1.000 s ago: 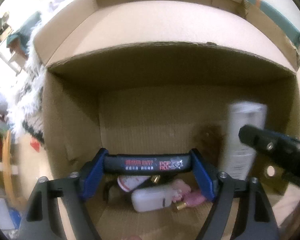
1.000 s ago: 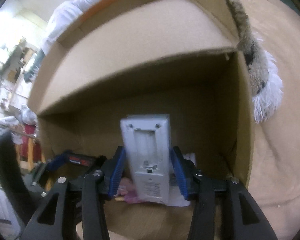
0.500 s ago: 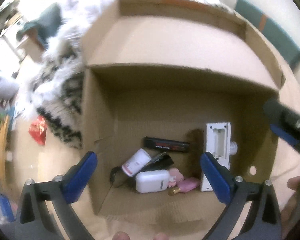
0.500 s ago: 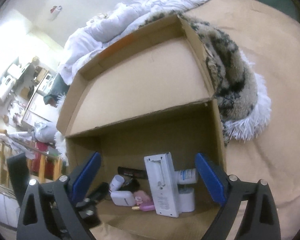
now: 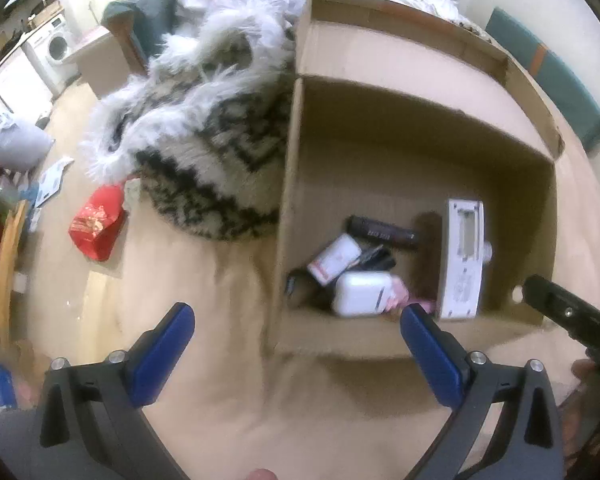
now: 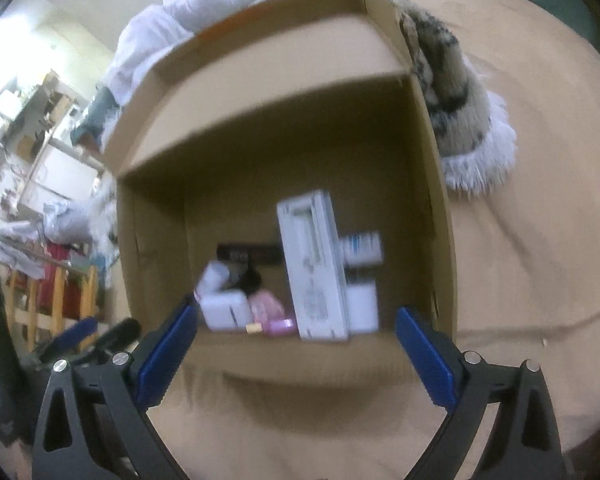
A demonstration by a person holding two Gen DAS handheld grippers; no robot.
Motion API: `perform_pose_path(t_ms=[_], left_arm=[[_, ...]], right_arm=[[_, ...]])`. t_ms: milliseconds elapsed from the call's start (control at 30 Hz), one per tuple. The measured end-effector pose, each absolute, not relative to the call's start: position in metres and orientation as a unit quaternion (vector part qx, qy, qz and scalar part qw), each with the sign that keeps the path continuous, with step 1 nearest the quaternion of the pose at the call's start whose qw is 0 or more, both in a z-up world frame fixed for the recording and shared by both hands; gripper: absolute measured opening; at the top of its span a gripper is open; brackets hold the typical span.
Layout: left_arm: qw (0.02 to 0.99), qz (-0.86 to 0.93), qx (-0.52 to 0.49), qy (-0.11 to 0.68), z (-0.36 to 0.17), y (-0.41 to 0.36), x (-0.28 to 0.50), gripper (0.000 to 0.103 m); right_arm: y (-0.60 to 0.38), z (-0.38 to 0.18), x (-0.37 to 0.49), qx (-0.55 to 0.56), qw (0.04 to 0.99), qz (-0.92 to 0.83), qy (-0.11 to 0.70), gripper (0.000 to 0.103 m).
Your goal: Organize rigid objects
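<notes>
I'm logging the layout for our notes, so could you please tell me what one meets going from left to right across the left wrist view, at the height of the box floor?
Red packet → patterned fluffy rug → cardboard box's left wall → black bar → tall white device

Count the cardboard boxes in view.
1: the open cardboard box sits on the tan sheet, beside the furry blanket. Others may lie off-frame.
</notes>
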State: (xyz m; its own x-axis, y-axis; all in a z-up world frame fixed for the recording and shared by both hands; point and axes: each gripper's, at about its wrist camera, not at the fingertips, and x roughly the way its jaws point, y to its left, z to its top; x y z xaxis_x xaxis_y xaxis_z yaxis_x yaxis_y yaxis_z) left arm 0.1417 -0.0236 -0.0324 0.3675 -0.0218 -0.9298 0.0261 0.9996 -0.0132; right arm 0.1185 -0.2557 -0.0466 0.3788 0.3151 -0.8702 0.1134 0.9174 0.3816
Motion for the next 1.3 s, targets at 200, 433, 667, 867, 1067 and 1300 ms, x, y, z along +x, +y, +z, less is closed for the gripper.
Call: perform_pose_path(t_ms=[200,433,667,867,1067,1300], left_arm=[[0.869,-0.029,0.001,0.494,-0.008,-0.004,0.101,0.103],[0.911,-0.035,-0.015,0.410,0.019,0.008,0.072,0.103],[0.925,-0.046,-0.031,0.377,0.028,0.011,0.048,0.103],[0.919,-0.029,-0.025,0.393,0.016,0.008,0.042,0.103],[0.929,-0.022,0.001,0.370,0.019,0.000,0.040,0.103],[0.920,-0.013,-0.031,0.390,0.011,0.011,0.047,0.103]], right_arm=[[-0.241,-0.027,0.082,0.164,0.838,0.070,0.516,0.103],[-0.227,0.000,0.045,0.134,0.890,0.075,0.430,0.103],[-0.220,0.011,0.017,0.110,0.923,0.075,0.361,0.103],[-0.218,0.009,0.003,0.095,0.931,0.062,0.346,0.103],[-0.223,-0.001,0.011,0.117,0.926,0.055,0.353,0.103],[-0.222,-0.006,0.014,0.119,0.925,0.053,0.357,0.103]])
